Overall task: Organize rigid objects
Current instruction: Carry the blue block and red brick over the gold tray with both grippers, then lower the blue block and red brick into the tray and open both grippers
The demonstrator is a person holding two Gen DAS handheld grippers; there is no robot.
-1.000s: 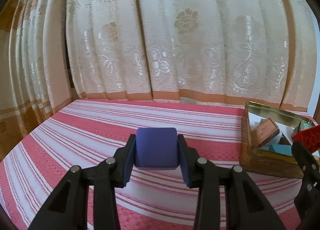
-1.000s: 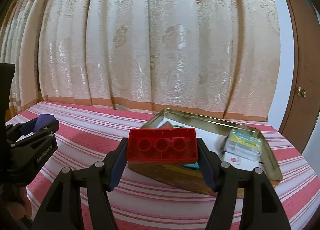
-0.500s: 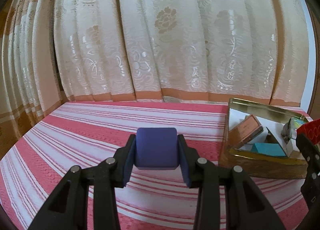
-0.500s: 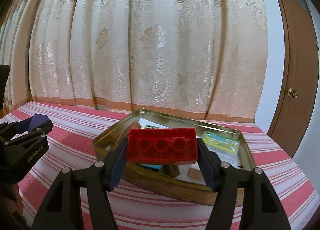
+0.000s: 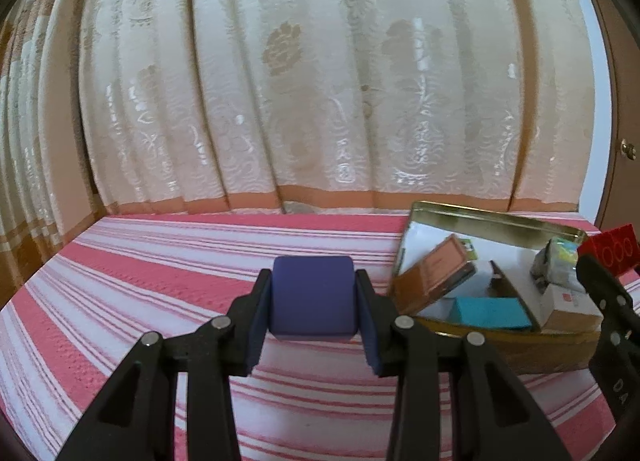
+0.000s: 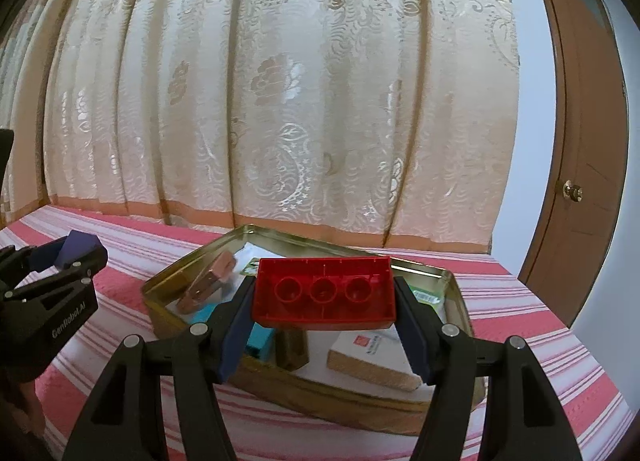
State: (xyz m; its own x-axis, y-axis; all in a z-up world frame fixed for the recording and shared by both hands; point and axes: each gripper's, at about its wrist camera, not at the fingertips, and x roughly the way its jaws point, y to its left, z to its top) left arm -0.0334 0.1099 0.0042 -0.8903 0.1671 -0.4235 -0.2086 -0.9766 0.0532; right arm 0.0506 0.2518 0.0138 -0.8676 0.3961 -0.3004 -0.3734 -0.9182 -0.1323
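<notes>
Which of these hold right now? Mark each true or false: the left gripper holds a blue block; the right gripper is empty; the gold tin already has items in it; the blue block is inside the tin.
1. The left gripper holds a blue block. True.
2. The right gripper is empty. False: its fingers clamp a red brick.
3. The gold tin already has items in it. True: a teal block and small boxes lie inside.
4. The blue block is inside the tin. False: it is held over the striped cloth, beside the tin.
</notes>
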